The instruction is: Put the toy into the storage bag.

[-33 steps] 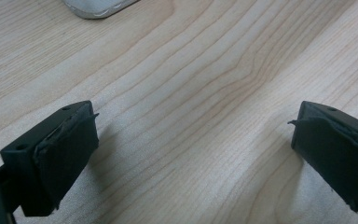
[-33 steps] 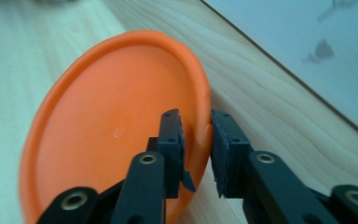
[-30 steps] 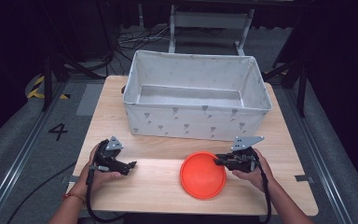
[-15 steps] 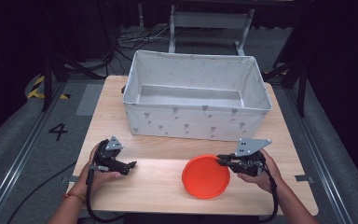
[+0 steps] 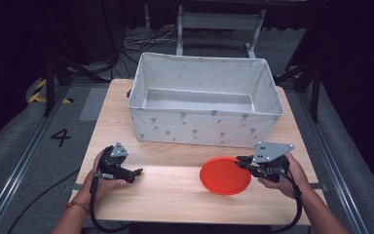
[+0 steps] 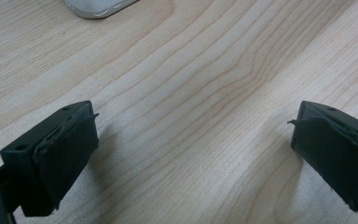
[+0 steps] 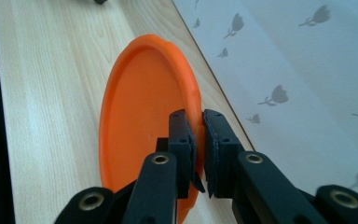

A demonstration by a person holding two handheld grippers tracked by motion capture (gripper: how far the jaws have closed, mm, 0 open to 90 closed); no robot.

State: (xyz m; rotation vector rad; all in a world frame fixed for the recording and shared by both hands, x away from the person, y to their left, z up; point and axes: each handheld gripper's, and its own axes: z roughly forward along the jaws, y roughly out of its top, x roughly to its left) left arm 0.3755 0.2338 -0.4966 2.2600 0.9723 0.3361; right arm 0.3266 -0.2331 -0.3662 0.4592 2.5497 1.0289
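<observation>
The right tool (image 7: pixel 199 140) pinches the orange plate's (image 5: pixel 224 174) rim just before the fabric bin (image 5: pixel 204 127), while the left tool (image 6: pixel 191 154) gapes, holding nothing, over bare tabletop (image 5: pixel 170 195).

The right gripper (image 7: pixel 198 149) pinches the rim of an orange plate (image 7: pixel 140 116) between its black jaws, above the wooden counter (image 7: pixel 46 93), beside a white box (image 7: pixel 298 79) with little grey flowers.
</observation>
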